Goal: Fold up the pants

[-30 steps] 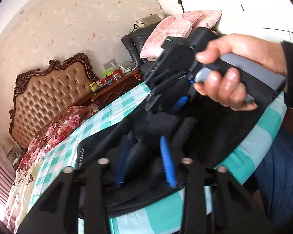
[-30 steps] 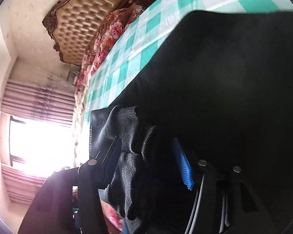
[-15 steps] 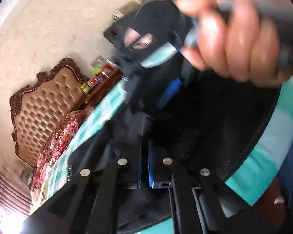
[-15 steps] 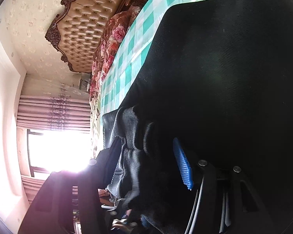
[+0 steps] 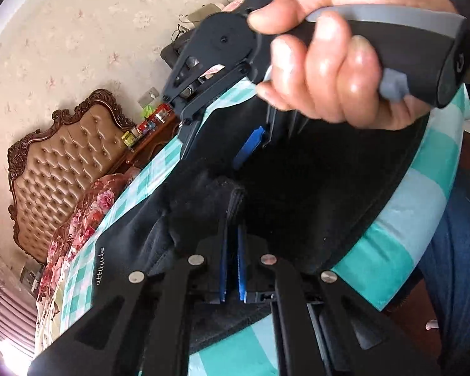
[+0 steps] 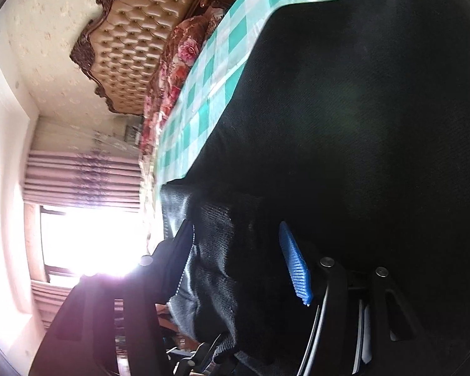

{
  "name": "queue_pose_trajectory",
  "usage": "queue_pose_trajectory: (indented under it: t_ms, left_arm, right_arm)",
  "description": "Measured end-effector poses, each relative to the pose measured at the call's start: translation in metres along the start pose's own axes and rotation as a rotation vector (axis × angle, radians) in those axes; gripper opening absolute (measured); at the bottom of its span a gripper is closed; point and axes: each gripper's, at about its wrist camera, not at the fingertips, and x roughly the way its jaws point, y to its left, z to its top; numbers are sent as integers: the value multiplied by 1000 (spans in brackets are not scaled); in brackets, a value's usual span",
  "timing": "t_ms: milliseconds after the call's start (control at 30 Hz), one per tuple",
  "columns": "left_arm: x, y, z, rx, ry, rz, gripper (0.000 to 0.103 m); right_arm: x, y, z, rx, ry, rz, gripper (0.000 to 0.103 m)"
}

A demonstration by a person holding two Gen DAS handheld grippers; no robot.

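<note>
Black pants (image 5: 313,194) with small white lettering lie on a teal-and-white checked bedspread (image 5: 401,219). My left gripper (image 5: 232,238) is shut on a bunched ribbed edge of the pants, its blue pads pressed together on the cloth. My right gripper (image 5: 250,150), held in a hand, is above and beyond it over the pants. In the right wrist view the pants (image 6: 360,125) fill the frame, and the right gripper (image 6: 238,250) has its jaws spread wide with a thick fold of ribbed cloth between its blue pads (image 6: 294,266).
A tufted brown headboard (image 5: 56,169) and floral bedding (image 5: 78,219) lie at the far end of the bed. A cluttered nightstand (image 5: 147,131) stands beside it. A bright window with curtains (image 6: 87,219) is at the left. The person's jeans-clad leg (image 5: 454,266) is at the bed edge.
My left gripper has closed from wide open onto the ribbed edge of the pants. The right gripper has lifted and come closer above it, still around its fold.
</note>
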Motion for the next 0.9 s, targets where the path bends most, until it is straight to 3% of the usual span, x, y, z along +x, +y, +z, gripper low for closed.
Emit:
queue_pose_trajectory:
  t_ms: [100, 133, 167, 200, 300, 367, 433, 467, 500, 567, 633, 667, 733, 833, 900]
  left_arm:
    - [1, 0, -1, -2, -4, 3, 6]
    - [-1, -2, -2, 0, -6, 7, 6]
    - [-1, -2, -2, 1, -9, 12, 6]
    - [-3, -5, -3, -2, -11, 17, 7]
    - [-8, 2, 2, -44, -28, 24, 13]
    - [-9, 9, 3, -94, -33, -1, 49]
    - [-17, 20, 1, -158, -47, -40, 41]
    - [-24, 29, 0, -198, -65, -52, 31]
    - [-34, 43, -3, -269, -84, -69, 30]
    - [-44, 71, -12, -400, -95, -80, 29]
    - [-44, 107, -30, -547, -69, -42, 27]
    - [-42, 126, -42, -617, -48, -8, 27]
    - [-37, 155, -61, -705, 1, 62, 27]
    - [-37, 189, -77, -783, 31, 128, 28]
    - [-31, 207, -82, -837, 65, 97, 45]
  right_arm:
    - [10, 16, 1, -72, 1, -84, 63]
    - [14, 22, 1, -102, 2, -113, 55]
    - [20, 32, 1, -145, 6, -155, 18]
    - [23, 39, 1, -170, 5, -205, 15]
    - [14, 69, 1, -262, -43, -220, 13]
    - [7, 81, 1, -310, -74, -232, 13]
    - [13, 74, 4, -319, -62, -277, 13]
    - [18, 69, 4, -320, -57, -305, 13]
    - [23, 62, 4, -320, -52, -329, 13]
    - [28, 51, 4, -304, -45, -321, 13]
    - [26, 49, 4, -305, -57, -321, 14]
    - [23, 49, 3, -306, -73, -343, 20]
    - [12, 56, -2, -332, -121, -392, 22]
    - [-12, 82, -21, -444, -245, -516, 36]
    - [-16, 104, -41, -525, -298, -574, 62]
